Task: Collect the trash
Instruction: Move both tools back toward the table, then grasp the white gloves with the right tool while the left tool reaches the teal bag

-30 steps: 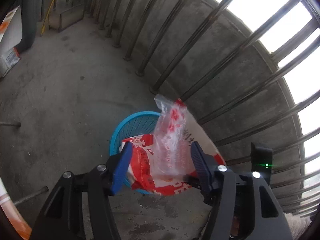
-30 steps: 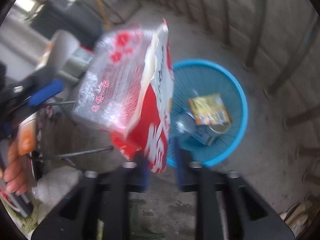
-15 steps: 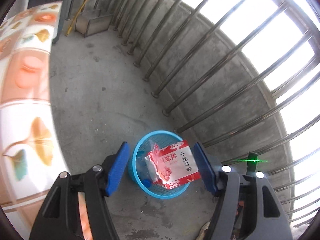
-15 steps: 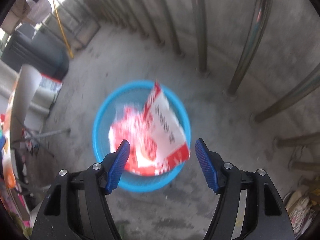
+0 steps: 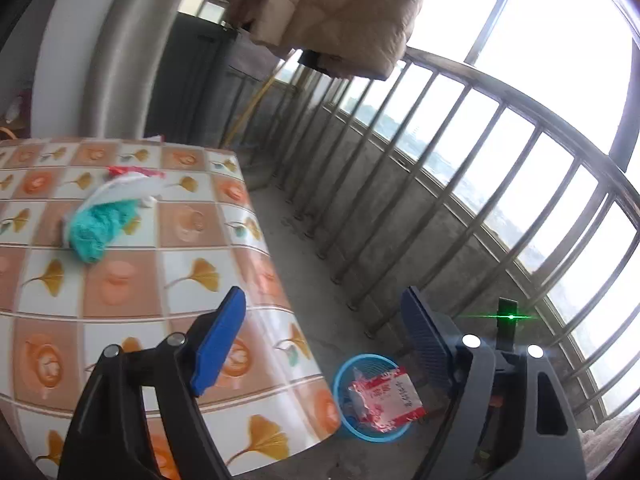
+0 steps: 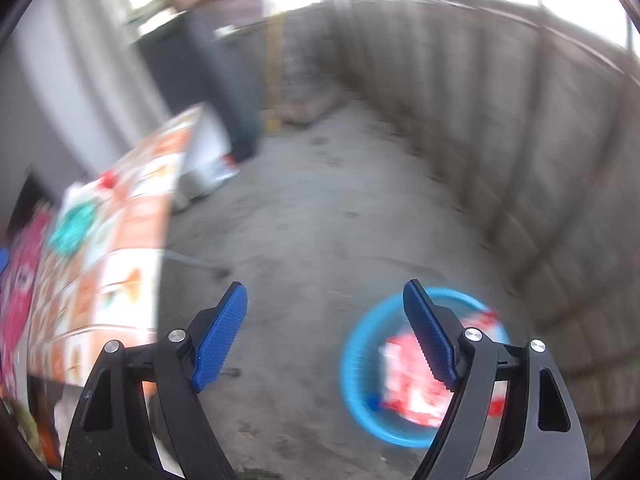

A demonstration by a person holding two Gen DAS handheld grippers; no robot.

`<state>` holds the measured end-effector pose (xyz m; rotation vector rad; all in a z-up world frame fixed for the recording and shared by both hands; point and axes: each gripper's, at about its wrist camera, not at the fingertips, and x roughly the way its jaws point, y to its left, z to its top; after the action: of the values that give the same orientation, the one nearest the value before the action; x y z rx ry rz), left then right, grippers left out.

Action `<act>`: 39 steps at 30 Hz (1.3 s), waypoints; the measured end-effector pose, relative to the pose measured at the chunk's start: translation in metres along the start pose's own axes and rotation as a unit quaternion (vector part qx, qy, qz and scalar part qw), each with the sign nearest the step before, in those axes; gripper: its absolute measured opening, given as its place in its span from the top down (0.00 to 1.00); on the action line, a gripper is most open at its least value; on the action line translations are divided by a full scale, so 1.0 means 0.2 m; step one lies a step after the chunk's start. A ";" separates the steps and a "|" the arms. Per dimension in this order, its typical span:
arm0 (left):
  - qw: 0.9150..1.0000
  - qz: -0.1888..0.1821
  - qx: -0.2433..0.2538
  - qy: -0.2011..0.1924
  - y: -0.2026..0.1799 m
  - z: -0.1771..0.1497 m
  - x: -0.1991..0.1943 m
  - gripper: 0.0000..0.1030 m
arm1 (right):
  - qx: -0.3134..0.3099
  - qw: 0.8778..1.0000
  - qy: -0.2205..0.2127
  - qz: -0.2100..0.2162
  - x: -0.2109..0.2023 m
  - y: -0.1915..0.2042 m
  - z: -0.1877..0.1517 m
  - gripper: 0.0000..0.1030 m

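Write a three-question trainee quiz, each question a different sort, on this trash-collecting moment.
1. True or false: the red and white wrapper lies in the blue basket.
2. Which is held? A) wrapper B) teal cloth C) nothing.
3. Fill in: the teal cloth lies on the ____.

Key:
1. True.
2. C: the left gripper and the right gripper are open, empty.
3. Table.

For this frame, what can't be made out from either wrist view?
- Other contents of the blue basket: left wrist view, covered by the red-and-white wrapper on top.
- Print on that wrapper: too small in the left view, motion-blurred in the right.
- The white, teal and red bundle on the tiled table: blurred in both views, so I can't tell what it is.
- Pink item: right view, cut off by the left edge.
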<state>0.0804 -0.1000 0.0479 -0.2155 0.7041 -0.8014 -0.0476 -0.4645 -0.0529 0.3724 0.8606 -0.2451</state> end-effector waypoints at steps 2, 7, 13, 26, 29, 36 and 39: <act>0.999 0.031 -0.005 -0.019 0.10 -0.02 -0.10 0.23 | -0.030 0.999 0.000 0.031 0.01 0.19 0.05 0.25; 0.993 0.091 -0.052 -0.051 0.38 -0.06 -0.29 0.22 | -0.080 0.991 -0.002 0.112 -0.01 0.62 0.13 0.22; 0.983 0.146 -0.094 -0.065 0.63 -0.11 -0.37 0.22 | -0.117 0.976 0.023 0.182 -0.02 1.08 0.24 0.20; 0.976 0.164 -0.127 -0.072 0.91 -0.14 -0.42 0.22 | 0.054 0.942 0.126 0.305 0.35 1.49 0.44 0.20; 0.976 0.158 -0.130 -0.073 0.95 -0.14 -0.42 0.22 | 0.097 0.940 0.132 0.300 0.48 1.50 0.52 0.27; 0.977 0.150 -0.134 -0.076 1.03 -0.16 -0.43 0.22 | 0.107 0.942 0.144 0.284 0.64 1.57 0.59 0.85; 0.976 0.147 -0.137 -0.081 1.06 -0.17 -0.45 0.22 | 0.078 0.941 0.137 0.298 0.60 1.64 0.58 0.98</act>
<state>0.1380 0.1137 -0.0239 -0.4111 0.6713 -0.3965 0.2251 -0.2219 -0.0044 0.8096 0.9624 0.3113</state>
